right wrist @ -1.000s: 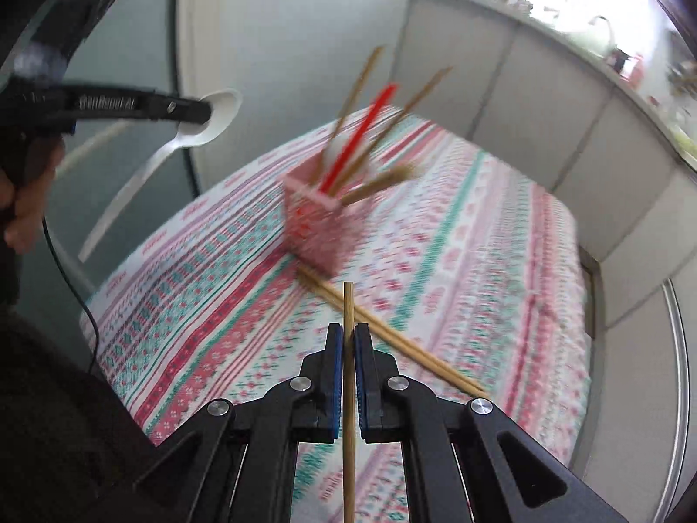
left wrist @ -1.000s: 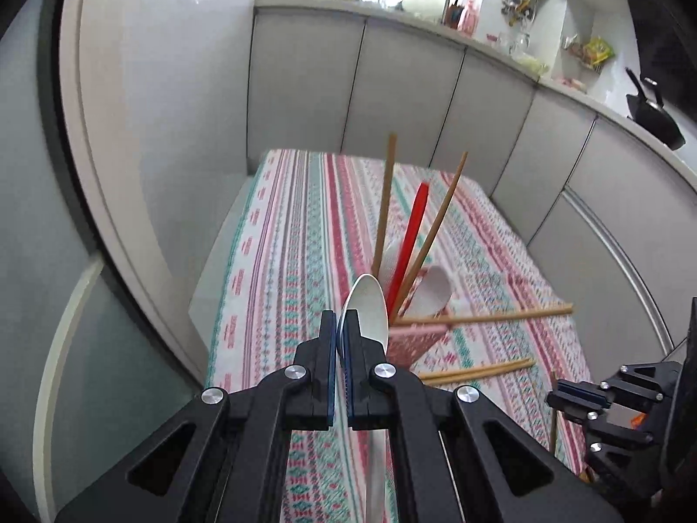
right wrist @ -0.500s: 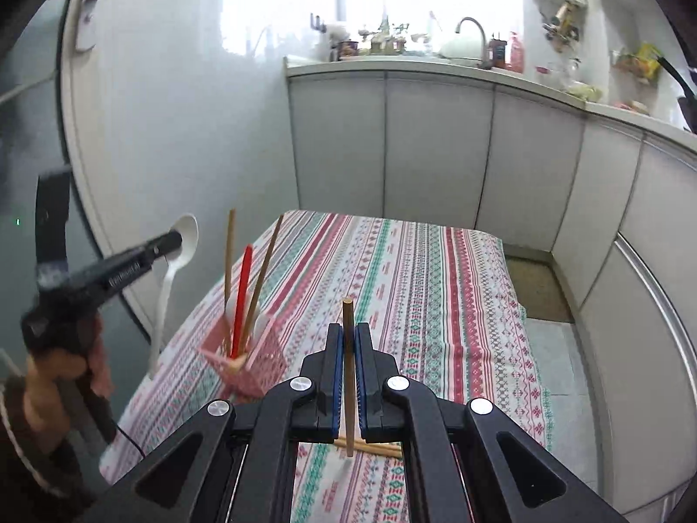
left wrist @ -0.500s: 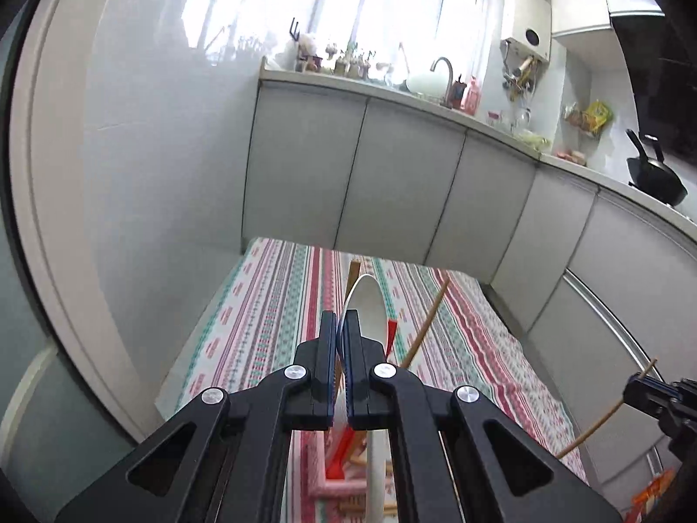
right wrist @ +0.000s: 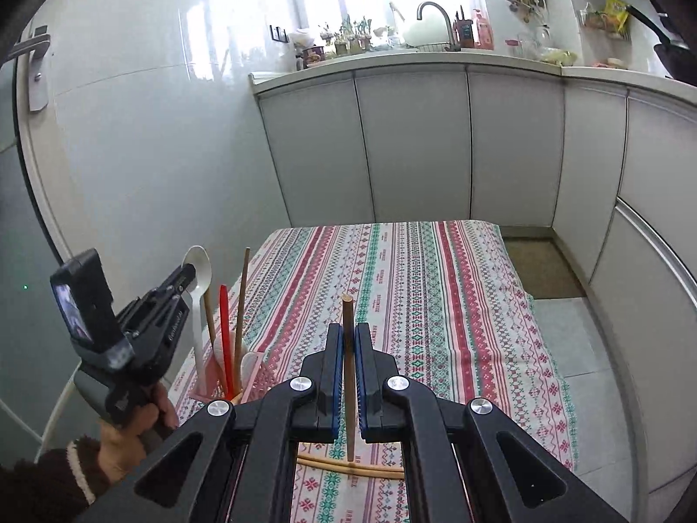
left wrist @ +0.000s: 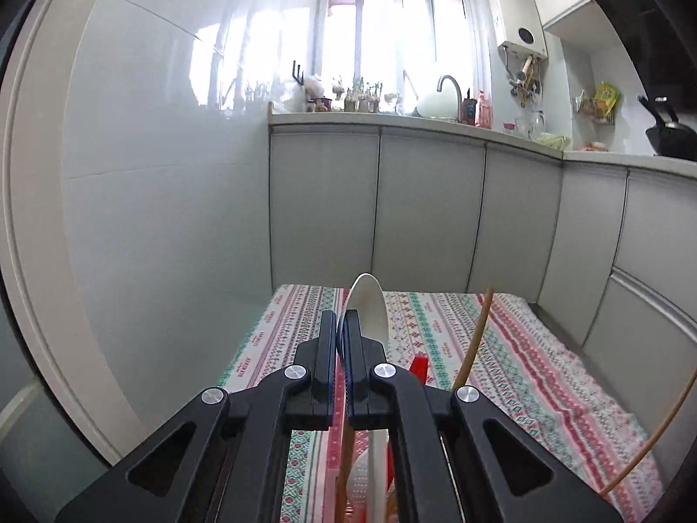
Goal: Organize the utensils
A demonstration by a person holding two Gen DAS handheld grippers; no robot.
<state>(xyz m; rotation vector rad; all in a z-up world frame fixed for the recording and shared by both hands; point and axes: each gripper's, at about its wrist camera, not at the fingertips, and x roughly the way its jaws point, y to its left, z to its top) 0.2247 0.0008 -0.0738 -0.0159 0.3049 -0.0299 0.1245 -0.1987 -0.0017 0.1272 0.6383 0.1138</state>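
My left gripper (left wrist: 341, 327) is shut on a white spoon (left wrist: 368, 309), held upright, bowl up. In the right wrist view the left gripper (right wrist: 185, 274) holds the spoon (right wrist: 198, 270) with its handle reaching down into the pink utensil holder (right wrist: 257, 381) at the table's left edge. The holder has brown chopsticks (right wrist: 241, 305), a red chopstick (right wrist: 224, 327) and a second white spoon (right wrist: 248, 364). My right gripper (right wrist: 347, 335) is shut on a brown chopstick (right wrist: 347, 318), held upright above the table. Two light chopsticks (right wrist: 348, 468) lie on the cloth under it.
The table has a striped patterned cloth (right wrist: 414, 283). Grey cabinets (right wrist: 414, 139) with a cluttered counter and sink stand behind it. A white wall (right wrist: 152, 152) runs along the left. Tiled floor and a brown mat (right wrist: 540, 268) lie to the right.
Both grippers tilted up towards level. The left gripper moved over the holder, so the spoon's handle now reaches into it. The right gripper keeps its chopstick upright.
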